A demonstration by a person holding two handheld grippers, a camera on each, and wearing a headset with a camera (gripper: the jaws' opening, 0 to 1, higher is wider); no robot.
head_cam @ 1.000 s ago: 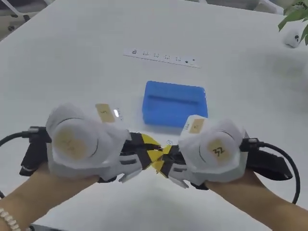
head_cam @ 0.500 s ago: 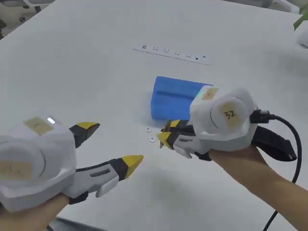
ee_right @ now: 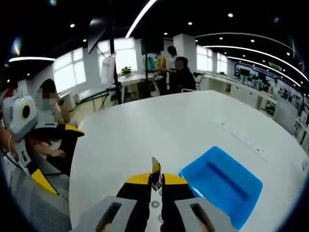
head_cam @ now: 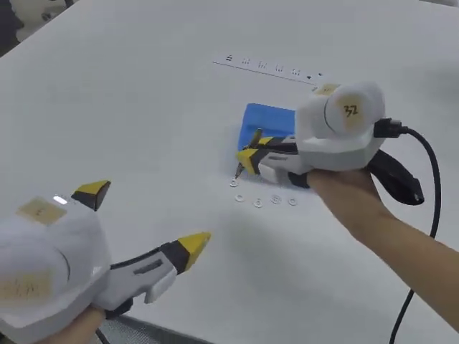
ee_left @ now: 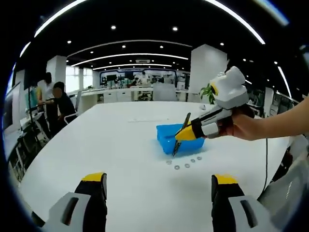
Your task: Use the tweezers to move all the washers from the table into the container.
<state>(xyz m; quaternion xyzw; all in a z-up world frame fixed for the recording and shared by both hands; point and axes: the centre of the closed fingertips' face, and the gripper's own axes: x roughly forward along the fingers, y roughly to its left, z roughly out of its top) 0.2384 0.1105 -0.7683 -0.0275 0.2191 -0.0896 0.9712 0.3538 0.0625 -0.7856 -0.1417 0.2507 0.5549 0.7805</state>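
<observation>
- The right claw (head_cam: pixel 247 159) is clamped on the tweezers (ee_left: pixel 176 146), tips angled down toward the table (head_cam: pixel 143 107).
- Washers (head_cam: pixel 258 203) lie scattered just under it; the blue container (head_cam: pixel 267 117) sits just behind.
- The left claw (head_cam: pixel 152 213) hangs well apart, jaws spread wide.

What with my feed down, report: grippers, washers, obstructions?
Left gripper open, empty. Right gripper shut on tweezers, tips down by five washers on table beside blue container. Power strip beyond it, off the path.
</observation>
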